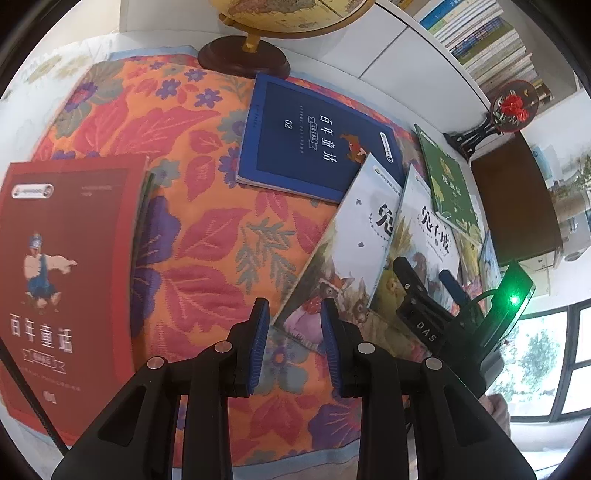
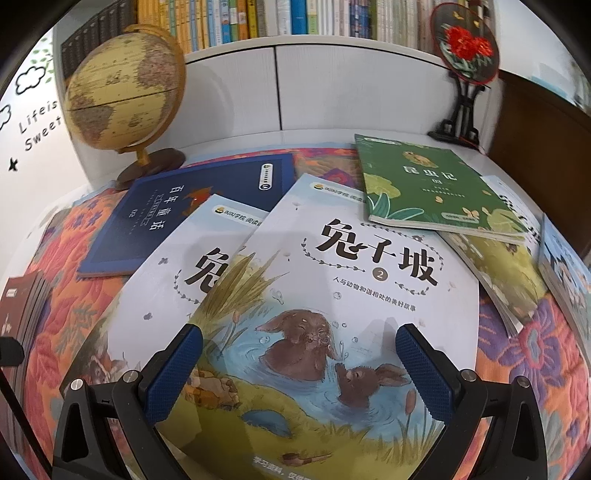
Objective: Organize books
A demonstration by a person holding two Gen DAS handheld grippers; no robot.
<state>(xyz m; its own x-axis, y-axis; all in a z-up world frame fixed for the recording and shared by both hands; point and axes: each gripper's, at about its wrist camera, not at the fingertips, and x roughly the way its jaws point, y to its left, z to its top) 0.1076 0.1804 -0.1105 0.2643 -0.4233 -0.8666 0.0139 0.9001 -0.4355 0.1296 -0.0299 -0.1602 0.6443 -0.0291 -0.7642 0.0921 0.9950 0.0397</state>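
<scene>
Floral quilt (image 1: 207, 236) strewn with books (image 2: 332, 280), globe (image 2: 122, 92), bookshelf (image 2: 280, 18), both grippers' fingers (image 1: 258, 332) apart, empty

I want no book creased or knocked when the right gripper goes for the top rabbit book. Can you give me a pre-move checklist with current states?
1. right gripper open over the rabbit book: ok.
2. Rabbit book's cover free of other books: not ok, the green book appears to overlap its far right corner.
3. left gripper empty, nothing between its fingers: ok.
4. Red stack apart from the scattered books: ok.
5. Globe clear of the pile: ok.
6. Near edge of the rabbit book graspable: cannot tell.
</scene>
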